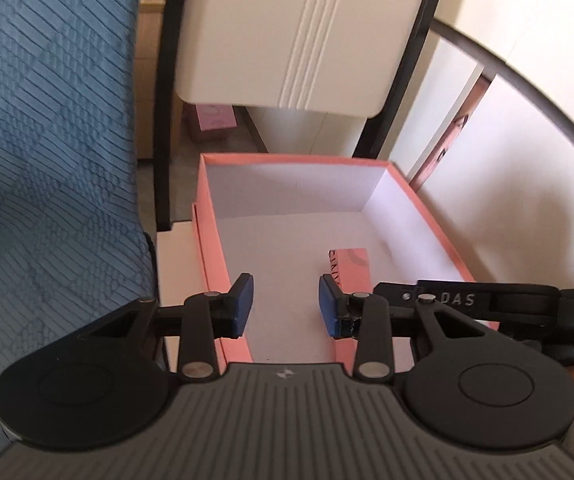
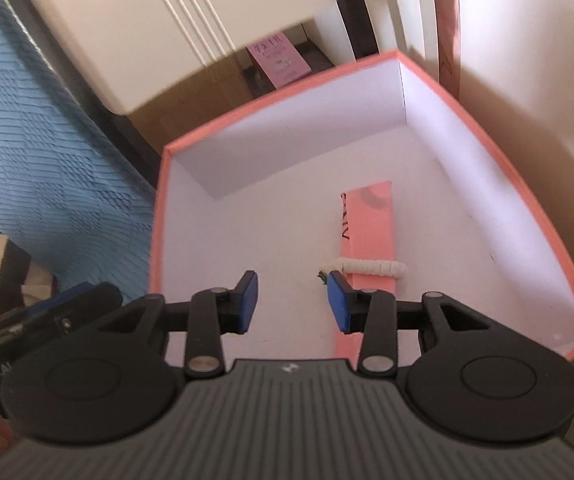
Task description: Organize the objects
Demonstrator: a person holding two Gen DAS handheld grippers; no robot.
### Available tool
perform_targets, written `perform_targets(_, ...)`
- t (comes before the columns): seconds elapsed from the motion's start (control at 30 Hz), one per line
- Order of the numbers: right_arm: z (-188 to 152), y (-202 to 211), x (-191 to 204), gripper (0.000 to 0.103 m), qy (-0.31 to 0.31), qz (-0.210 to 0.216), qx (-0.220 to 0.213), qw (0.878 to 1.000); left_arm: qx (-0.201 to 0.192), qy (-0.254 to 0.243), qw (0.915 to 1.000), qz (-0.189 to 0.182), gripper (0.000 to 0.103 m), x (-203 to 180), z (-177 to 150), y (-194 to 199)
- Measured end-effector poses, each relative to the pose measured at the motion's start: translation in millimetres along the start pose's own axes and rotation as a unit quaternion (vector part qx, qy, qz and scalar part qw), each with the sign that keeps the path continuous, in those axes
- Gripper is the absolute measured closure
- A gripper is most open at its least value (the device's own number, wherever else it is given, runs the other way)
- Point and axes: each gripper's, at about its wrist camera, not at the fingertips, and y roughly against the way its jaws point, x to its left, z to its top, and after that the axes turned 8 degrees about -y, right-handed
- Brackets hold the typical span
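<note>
Both tongs, left (image 1: 286,304) and right (image 2: 292,302), spread empty above pink box (image 2: 159,216) holding pink packet (image 2: 371,220); probably fetching another item next.

Open box (image 2: 527,184) on a table (image 1: 175,248), up against the wall on the right. Inside, on the floor of it: a flat packet (image 2: 369,220) right of centre, with a cord (image 2: 371,267) lying across its near part. Behind the box: a chair back (image 1: 287,32). Left of the box: draped cloth (image 1: 47,120) (edge just beside the box wall). Beyond, under the chair back: a small carton (image 2: 281,62).
</note>
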Motion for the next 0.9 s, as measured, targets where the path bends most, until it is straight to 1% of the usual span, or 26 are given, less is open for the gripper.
perform_targets(0.23, -6.5, 41.5, 17.3, 0.062, 0.017, 0.008, -0.030, 0.999, -0.033, 0.002, 0.9994, 0.002, 0.061, 5.0, -6.0, 46.7)
perform_targets(0.43, -21.0, 72.6, 28.9, 0.062, 0.026, 0.009, -0.048, 0.998, -0.055, -0.003, 0.9985, -0.003, 0.061, 8.5, -14.1, 81.2)
perform_targets(0.53, -31.4, 86.9, 35.4, 0.062, 0.029, 0.007, -0.056, 0.998, -0.066, -0.005, 0.9978, -0.005, 0.061, 11.2, -19.9, 99.9)
perform_targets(0.63, -44.0, 101.3, 44.7, 0.062, 0.034, 0.008, -0.065, 0.997, -0.076, -0.009, 0.9970, -0.008, 0.056, 15.0, -27.1, 117.1)
perform_targets(0.7, -53.1, 110.7, 51.2, 0.062, 0.038, 0.010, -0.069, 0.997, -0.080, -0.013, 0.9967, -0.004, 0.056, 16.9, -32.0, 126.4)
perform_targets(0.9, -81.7, 138.5, 63.3, 0.062, 0.044, 0.010, -0.093, 0.995, -0.089, -0.017, 0.9958, -0.014, 0.055, 20.9, -53.3, 150.2)
